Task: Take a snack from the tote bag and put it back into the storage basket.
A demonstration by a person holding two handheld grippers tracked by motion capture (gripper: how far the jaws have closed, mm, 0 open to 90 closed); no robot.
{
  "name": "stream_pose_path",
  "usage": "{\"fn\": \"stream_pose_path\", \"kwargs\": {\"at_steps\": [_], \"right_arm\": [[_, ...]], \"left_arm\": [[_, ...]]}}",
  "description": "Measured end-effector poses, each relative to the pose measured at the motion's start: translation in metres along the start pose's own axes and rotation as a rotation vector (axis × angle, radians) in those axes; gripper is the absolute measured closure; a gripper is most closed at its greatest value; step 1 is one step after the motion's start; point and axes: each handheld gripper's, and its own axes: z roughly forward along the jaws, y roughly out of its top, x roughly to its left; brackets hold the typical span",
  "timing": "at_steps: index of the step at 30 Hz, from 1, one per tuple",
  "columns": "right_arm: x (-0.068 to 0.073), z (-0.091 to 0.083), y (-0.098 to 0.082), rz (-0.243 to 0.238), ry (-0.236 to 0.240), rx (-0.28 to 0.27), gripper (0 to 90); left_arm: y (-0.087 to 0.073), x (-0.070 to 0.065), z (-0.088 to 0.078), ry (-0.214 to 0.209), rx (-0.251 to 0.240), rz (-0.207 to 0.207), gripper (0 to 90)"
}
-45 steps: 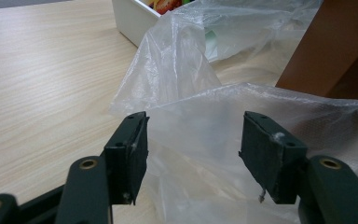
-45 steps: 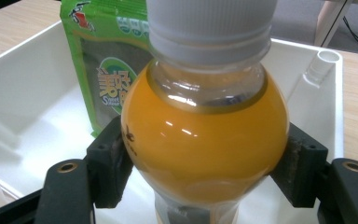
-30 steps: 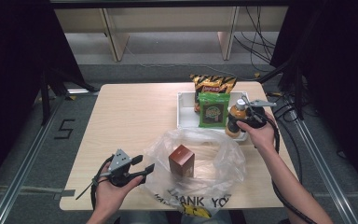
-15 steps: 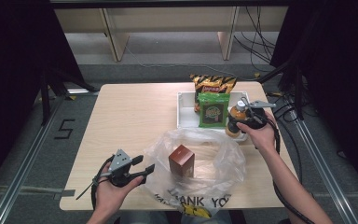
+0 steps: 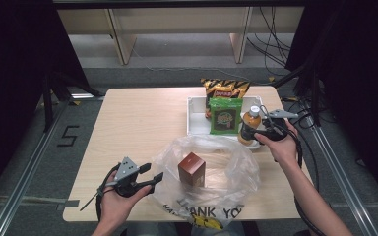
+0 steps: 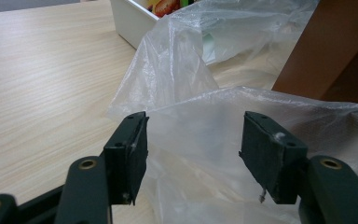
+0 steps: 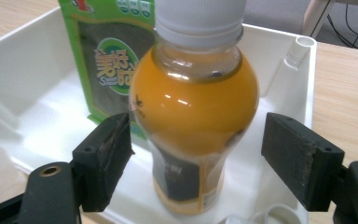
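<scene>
high view: table [image 5: 142, 123] with a clear plastic bag [image 5: 211, 169] spread open at its 6 o'clock edge; a brown box [image 5: 192, 168] stands upright inside, so one item looks already packed. a white tray [image 5: 195, 114] sits at about 1 o'clock from the bag, with a green packet [image 5: 225, 116] standing in it and an orange snack bag [image 5: 225, 89] behind that at 12. a juice bottle [image 5: 249, 124] stands upright at the tray's 3 o'clock end, the right gripper [image 5: 252, 132] around it. the left gripper [image 5: 153, 178] is at the bag's 9 o'clock rim.

left gripper view: jaws apart, the bag's film [image 6: 200, 135] lying between and ahead of them, no pad pressing on it. box wall [image 6: 335, 51] at 2 o'clock, tray corner [image 6: 130, 23] at 12.

right gripper view: bottle [image 7: 193, 112] upright between the jaws, white cap at 12, its foot on the tray floor [image 7: 37, 126]. the jaws have just been opening; a gap shows on each side, so no clamp yet. packet [image 7: 109, 56] just behind at 11 o'clock.

status, as i judge it: box in; bottle, packet and snack bag left to move; bottle next, grip not yet made.
</scene>
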Motion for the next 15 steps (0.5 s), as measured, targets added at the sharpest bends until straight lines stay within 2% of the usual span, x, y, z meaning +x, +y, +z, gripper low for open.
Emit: {"fn": "stream_pose_path", "kwargs": {"at_steps": [1,2,4,5,6,9,10,11,15], "right_arm": [[0.001,-0.002,-0.001,-0.010,-0.012,-0.009,24.8],[0.001,-0.004,-0.001,-0.005,-0.003,-0.011,24.8],[0.007,-0.008,-0.002,0.026,-0.007,-0.022,24.9],[0.007,-0.010,-0.002,0.016,-0.010,-0.029,25.0],[0.007,-0.015,-0.002,-0.004,0.010,-0.004,25.2],[0.011,-0.020,-0.004,-0.004,0.017,-0.015,26.0],[0.013,-0.021,-0.005,-0.014,0.001,-0.033,26.7],[0.013,-0.024,-0.005,-0.028,0.023,-0.016,28.0],[0.018,-0.032,-0.003,-0.030,0.027,-0.054,31.3]], "left_arm": [[0.000,0.000,0.000,-0.001,-0.002,0.000,40.5],[0.000,0.000,-0.001,0.004,0.002,0.001,40.5],[0.001,0.001,-0.001,0.003,-0.001,0.013,40.5],[0.001,0.001,-0.001,0.002,-0.002,0.013,40.5],[0.001,0.001,-0.002,0.005,-0.003,0.012,40.5],[0.001,0.001,-0.002,0.006,-0.010,0.014,40.5],[0.001,0.001,-0.002,0.008,-0.011,0.010,40.4],[0.001,0.001,-0.002,0.007,-0.011,0.011,40.5],[0.001,0.000,-0.002,0.004,-0.012,0.001,40.5]]}}
